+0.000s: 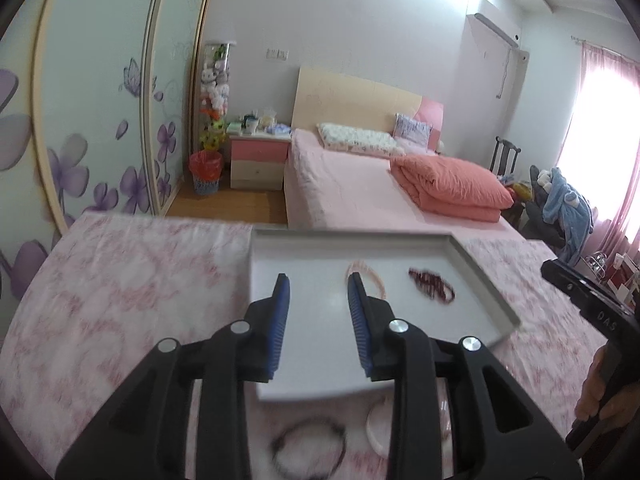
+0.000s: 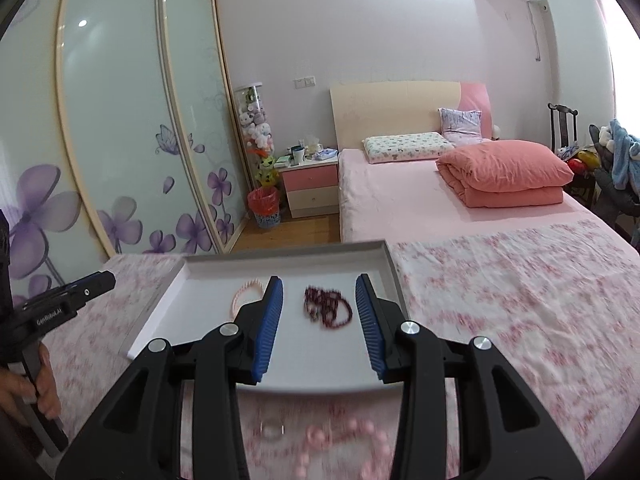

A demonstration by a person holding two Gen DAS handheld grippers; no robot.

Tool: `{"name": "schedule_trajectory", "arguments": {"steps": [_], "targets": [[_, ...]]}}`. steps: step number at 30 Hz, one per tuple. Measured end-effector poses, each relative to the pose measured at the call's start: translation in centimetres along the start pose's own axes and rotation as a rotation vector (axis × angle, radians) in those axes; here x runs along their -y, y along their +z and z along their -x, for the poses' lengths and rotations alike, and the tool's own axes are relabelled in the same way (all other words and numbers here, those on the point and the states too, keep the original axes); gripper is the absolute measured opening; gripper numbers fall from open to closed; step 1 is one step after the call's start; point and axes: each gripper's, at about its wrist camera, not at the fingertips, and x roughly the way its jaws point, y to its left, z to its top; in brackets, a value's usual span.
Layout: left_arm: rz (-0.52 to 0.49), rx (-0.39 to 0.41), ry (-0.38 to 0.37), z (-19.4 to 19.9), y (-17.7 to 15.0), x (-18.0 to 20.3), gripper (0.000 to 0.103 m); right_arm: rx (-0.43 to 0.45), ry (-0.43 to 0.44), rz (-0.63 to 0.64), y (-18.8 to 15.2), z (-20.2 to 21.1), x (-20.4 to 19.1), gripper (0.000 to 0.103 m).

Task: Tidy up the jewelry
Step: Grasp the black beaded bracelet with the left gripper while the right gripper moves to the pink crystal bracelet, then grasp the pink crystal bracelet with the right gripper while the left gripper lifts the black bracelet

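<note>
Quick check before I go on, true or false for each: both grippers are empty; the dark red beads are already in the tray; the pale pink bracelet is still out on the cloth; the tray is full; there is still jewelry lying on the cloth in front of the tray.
1. Both grippers are empty. True: the left gripper and the right gripper stand open with nothing between the pads.
2. The dark red beads lie in the tray. True.
3. The pale pink bracelet is out on the cloth. False: it lies in the tray, left of the dark red beads.
4. The tray is full. False: only those two pieces show in it.
5. Jewelry remains on the cloth. True: a dark ring-shaped bracelet and pink beads lie before the tray.
</note>
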Motion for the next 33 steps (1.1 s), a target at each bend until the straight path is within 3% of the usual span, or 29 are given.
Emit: {"name": "schedule_trajectory", "arguments": {"steps": [10, 18, 26, 33], "targets": [[0.032, -0.213, 0.004, 0.1, -6.4, -2.9, 0.03, -0.14, -0.008, 0.006, -5.1, 1.6, 0.5, 0.04], [-0.01, -0.311, 0.031, -1.8, -8.6, -2.1, 0.03, -0.181, -0.017, -0.003, -7.0, 1.6, 1.1, 0.04], [-0.031, -0.337, 0.058, -2.6, -8.7, -1.7, 0.012, -0.242, -0.047, -0.011, -8.0, 0.4, 1.9, 0.04], [-0.092, -0.328, 0.096, -2.8, -8.9, -0.6, 0.01, -0.266, -0.048, -0.014, -8.6, 0.2, 2.1, 0.04]]}}
